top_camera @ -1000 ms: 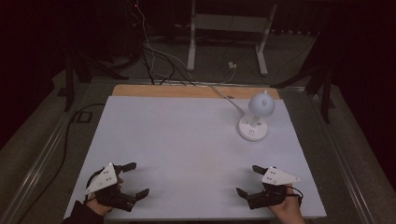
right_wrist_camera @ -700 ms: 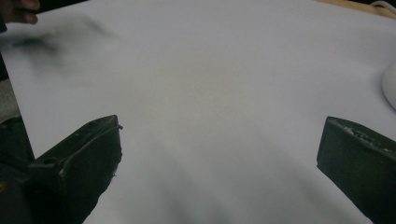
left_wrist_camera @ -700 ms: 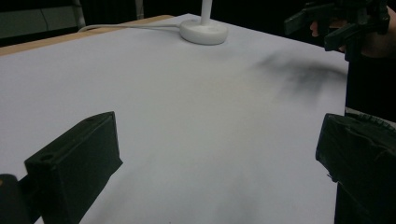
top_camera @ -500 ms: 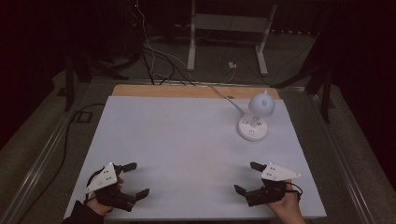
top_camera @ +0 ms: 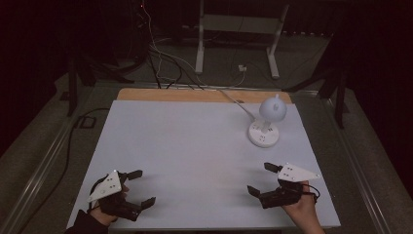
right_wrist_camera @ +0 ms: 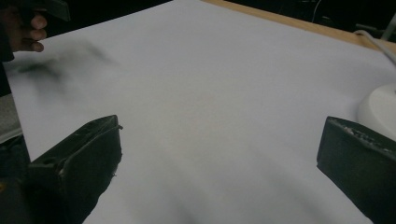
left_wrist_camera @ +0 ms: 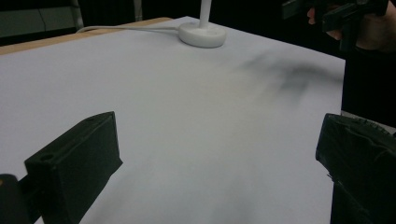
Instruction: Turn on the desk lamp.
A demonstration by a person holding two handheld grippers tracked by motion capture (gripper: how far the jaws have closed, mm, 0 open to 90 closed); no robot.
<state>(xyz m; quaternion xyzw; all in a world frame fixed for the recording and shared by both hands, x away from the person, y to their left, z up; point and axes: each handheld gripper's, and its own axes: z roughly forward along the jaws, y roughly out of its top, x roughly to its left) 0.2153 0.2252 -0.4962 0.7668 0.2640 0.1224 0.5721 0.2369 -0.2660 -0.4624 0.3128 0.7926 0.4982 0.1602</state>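
While both hands sit where they were a second ago at the near edge, the right gripper (top_camera: 261, 178) has edged slightly inward. The left gripper (top_camera: 141, 187) and the right one both have their blocky black jaws spread wide, grasping nothing. The smooth white table (top_camera: 185, 146) lies between. Far right stands a small white lamp (top_camera: 267, 124), round-based; its cord runs off the wooden far edge.

2 grippers: left gripper (top_camera: 138, 186) near left, right gripper (top_camera: 263, 178) near right; 1 white lamp (top_camera: 265, 123) far right; 1 table (top_camera: 195, 146).
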